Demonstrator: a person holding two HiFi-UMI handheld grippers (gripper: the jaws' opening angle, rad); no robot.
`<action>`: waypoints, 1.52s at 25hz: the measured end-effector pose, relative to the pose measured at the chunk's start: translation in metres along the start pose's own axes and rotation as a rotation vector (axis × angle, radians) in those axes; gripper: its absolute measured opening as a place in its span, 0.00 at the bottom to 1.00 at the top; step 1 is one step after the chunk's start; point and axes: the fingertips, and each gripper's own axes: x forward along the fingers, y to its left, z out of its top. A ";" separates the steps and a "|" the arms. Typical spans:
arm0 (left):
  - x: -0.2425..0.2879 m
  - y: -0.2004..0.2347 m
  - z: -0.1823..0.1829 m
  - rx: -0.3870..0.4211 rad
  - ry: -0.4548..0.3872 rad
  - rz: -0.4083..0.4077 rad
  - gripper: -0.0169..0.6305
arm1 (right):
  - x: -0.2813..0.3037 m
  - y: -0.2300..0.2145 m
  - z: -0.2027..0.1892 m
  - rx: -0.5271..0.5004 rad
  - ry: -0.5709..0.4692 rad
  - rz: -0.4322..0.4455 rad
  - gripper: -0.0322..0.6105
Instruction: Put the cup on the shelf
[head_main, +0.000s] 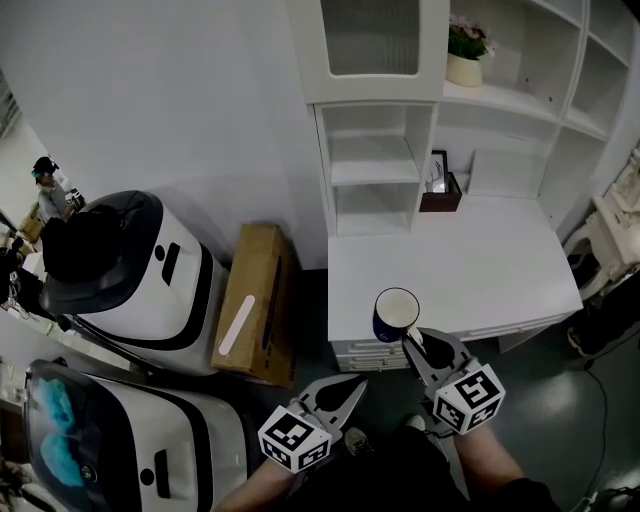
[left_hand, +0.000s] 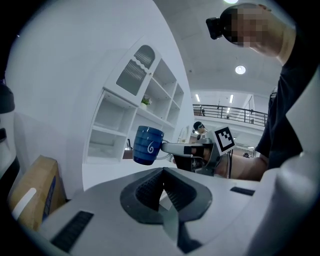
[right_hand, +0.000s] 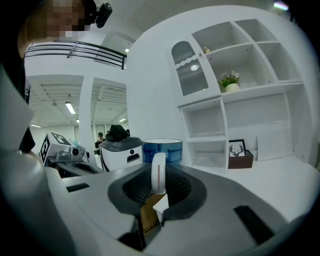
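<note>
Shelving (head_main: 375, 170) fills the wall ahead, a white unit of open cubbies rising from a white desktop (head_main: 480, 260), with a potted plant (head_main: 466, 50) in an upper bay and a framed picture (head_main: 440, 178) at the back of the desk. The blue mug (head_main: 396, 314) hangs upright over the desk's front edge, clear of the surface and well short of the cubbies. The right gripper (head_main: 418, 342) pinches its white handle (right_hand: 158, 172) between its jaws; the left gripper (head_main: 345, 392) hangs low, jaws pressed together on nothing. A handle-only grip probably lets the mug swing, so a slow, level carry into an empty cubby seems best, with the base set flat before releasing.
</note>
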 end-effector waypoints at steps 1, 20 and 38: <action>-0.001 0.001 0.002 0.003 -0.003 0.003 0.03 | 0.002 0.000 0.002 -0.001 -0.003 0.002 0.12; 0.029 0.014 0.028 0.026 -0.039 0.061 0.04 | 0.028 -0.032 0.022 -0.008 -0.015 0.065 0.12; 0.091 0.036 0.048 0.007 -0.045 0.064 0.03 | 0.057 -0.092 0.029 -0.013 0.014 0.085 0.12</action>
